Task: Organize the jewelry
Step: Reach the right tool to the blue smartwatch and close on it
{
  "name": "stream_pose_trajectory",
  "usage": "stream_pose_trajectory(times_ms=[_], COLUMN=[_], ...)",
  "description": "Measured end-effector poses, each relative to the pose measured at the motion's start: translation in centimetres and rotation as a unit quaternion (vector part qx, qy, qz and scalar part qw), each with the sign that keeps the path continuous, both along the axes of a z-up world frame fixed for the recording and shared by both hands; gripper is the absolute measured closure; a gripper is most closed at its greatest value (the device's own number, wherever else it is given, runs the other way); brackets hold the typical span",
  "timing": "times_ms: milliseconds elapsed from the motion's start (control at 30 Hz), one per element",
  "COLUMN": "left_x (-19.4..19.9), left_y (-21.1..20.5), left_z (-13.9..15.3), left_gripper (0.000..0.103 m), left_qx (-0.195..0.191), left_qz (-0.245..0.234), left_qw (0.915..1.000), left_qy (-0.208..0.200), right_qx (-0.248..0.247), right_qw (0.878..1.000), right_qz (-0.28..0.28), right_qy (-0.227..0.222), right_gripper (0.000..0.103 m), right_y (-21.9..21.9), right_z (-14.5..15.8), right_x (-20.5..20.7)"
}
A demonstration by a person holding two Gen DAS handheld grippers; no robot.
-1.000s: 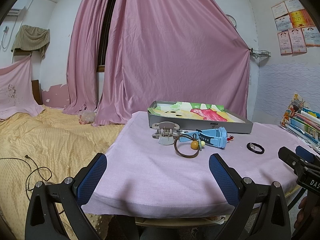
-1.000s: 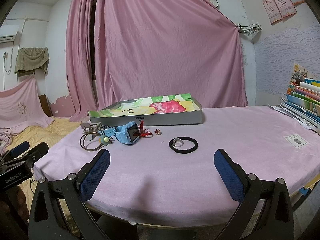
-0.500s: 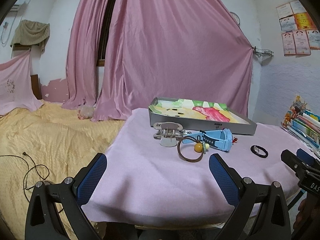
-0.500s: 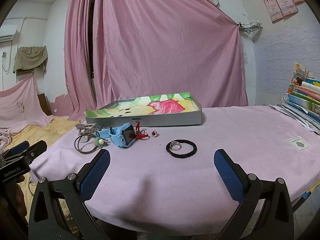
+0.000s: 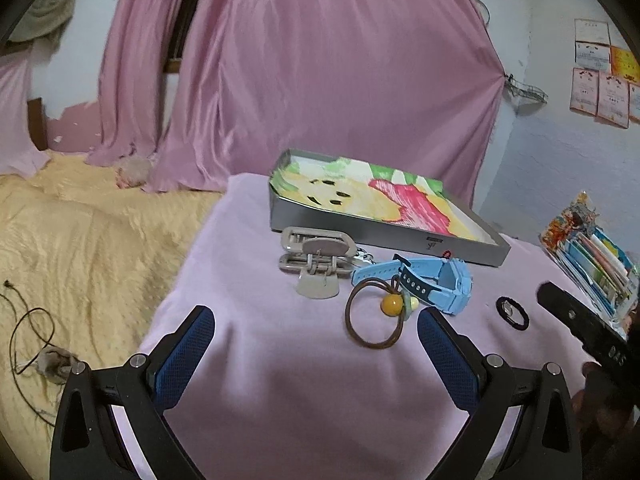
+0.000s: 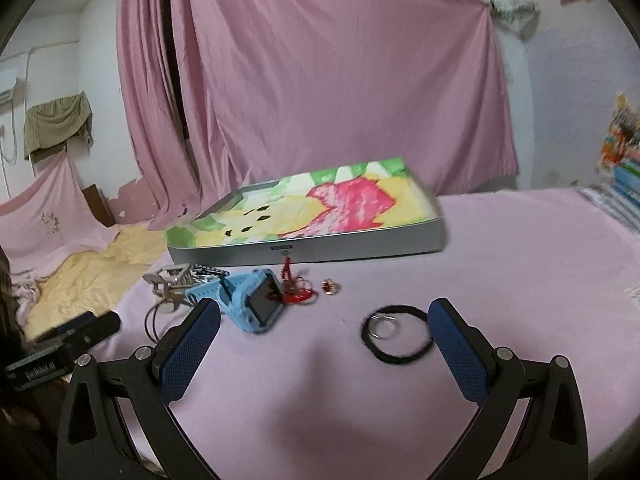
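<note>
A grey tray [image 5: 384, 236] [image 6: 360, 245] with a bright cartoon lining lies at the back of the pink-covered table. In front of it sit a beige hair claw [image 5: 316, 256] [image 6: 170, 278], a blue watch [image 5: 436, 280] [image 6: 256, 300], a brown hair tie with a yellow bead [image 5: 374, 320], a red charm [image 6: 296, 292], a small ring [image 6: 331, 287] and a black hair tie [image 5: 513, 312] [image 6: 398, 334] with a silver ring [image 6: 383, 326] inside it. My left gripper [image 5: 316, 322] is open, short of the brown tie. My right gripper [image 6: 324, 314] is open, its right pad beside the black tie.
Stacked books [image 5: 596, 256] [image 6: 624, 176] stand at the table's right edge. A bed with a yellow cover [image 5: 80, 248] lies left of the table, a cable [image 5: 28, 336] on it. Pink curtains [image 5: 320, 80] hang behind. Each gripper shows in the other's view [image 5: 580, 328] [image 6: 60, 344].
Both grippers have moved forward over the table toward the jewelry and now look down on it more steeply. Their jaws stay open. The items have not moved.
</note>
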State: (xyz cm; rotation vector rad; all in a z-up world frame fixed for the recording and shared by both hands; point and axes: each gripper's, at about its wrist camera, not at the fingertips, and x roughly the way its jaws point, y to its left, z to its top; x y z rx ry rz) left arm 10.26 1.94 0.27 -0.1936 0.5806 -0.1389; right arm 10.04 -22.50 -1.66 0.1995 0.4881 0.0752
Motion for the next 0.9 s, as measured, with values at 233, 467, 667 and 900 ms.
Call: stream_pose_trajectory(times_ms=[233,467,667,900], left_x=[2.7,4.3,4.9,5.2], left_y=[-0.3,-1.0,-0.8,-0.8], left_z=[-1.1,-2.0,-2.3,-2.5], left_gripper=[0.038,0.058,0.074,0.094], left_qx=[-0.015,-0.029,-0.041,-0.047], left_qz=[-0.04,-0.068,-0.078,-0.093], left_qw=[0.998,0.9942,0.9923,0.9901], left_qy=[0.047,0.077,0.087,0.094], right_qx=[0.004,0.007,0.003,0.0], right_qw=[0.999,0.996,0.993,0.991], right_qz=[0.03,0.04,0.04,0.028], right_qy=[0.039,0.079,0.112,0.131], right_gripper=[0.017,0.024,0.041,0.052], right_y=[2.3,4.1,5.4,5.7], right_z=[-0.9,-1.0,-1.4,-2.1], right_x=[3.4,5.8,7.6,7.8])
